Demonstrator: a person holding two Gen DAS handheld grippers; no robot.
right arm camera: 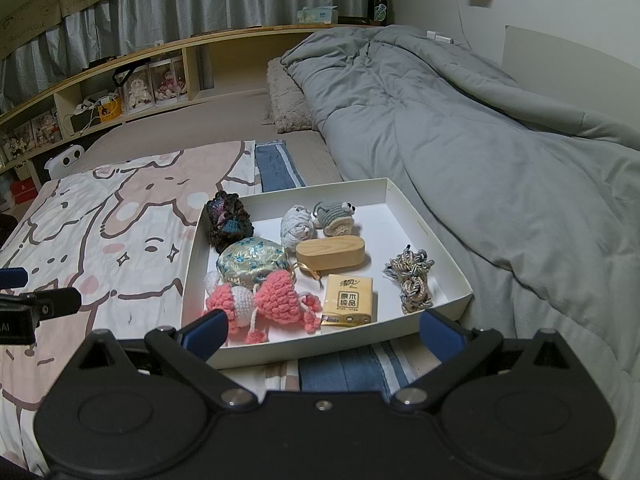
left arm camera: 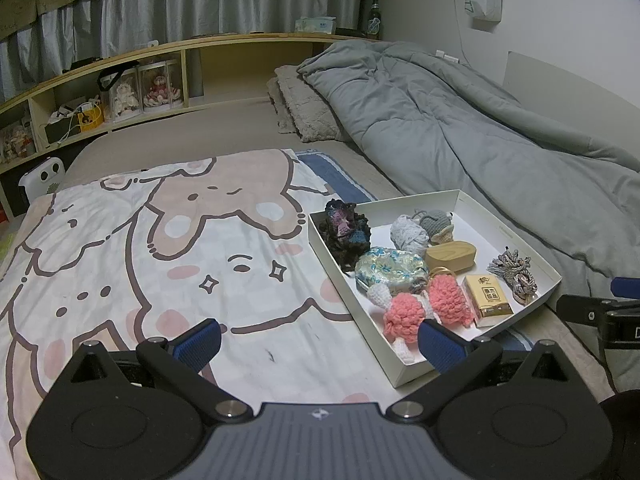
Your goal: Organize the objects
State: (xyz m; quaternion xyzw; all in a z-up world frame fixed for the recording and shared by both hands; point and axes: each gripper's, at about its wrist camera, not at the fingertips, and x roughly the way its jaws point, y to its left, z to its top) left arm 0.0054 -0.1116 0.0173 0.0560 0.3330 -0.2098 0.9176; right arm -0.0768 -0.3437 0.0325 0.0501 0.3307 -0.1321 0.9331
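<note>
A white shallow box (right arm camera: pixel 424 224) (left arm camera: pixel 352 324) lies on the bed. It holds several small things: a pink crochet toy (right arm camera: pixel 276 296) (left arm camera: pixel 448 298), a yellow tissue pack (right arm camera: pixel 350 300) (left arm camera: pixel 490 298), a wooden oval case (right arm camera: pixel 330 254) (left arm camera: pixel 450 258), a blue floral pouch (right arm camera: pixel 252 260) (left arm camera: pixel 390 266), a dark crochet piece (right arm camera: pixel 228 222) (left arm camera: pixel 346 230), a grey crochet toy (right arm camera: pixel 334 216) (left arm camera: pixel 436 222), a pale yarn ball (right arm camera: pixel 296 226) (left arm camera: pixel 408 232) and a braided cord (right arm camera: pixel 412 278) (left arm camera: pixel 514 276). My left gripper (left arm camera: pixel 320 344) is open and empty beside the box's near left corner. My right gripper (right arm camera: pixel 322 334) is open and empty at the box's near edge.
A cartoon-print blanket (left arm camera: pixel 140 260) (right arm camera: pixel 100 240) covers the bed left of the box. A grey duvet (right arm camera: pixel 480 140) (left arm camera: pixel 460 120) is heaped to the right. A wooden shelf (left arm camera: pixel 120 92) with figurines runs along the far side. A blue-striped cloth (right arm camera: pixel 348 372) lies under the box.
</note>
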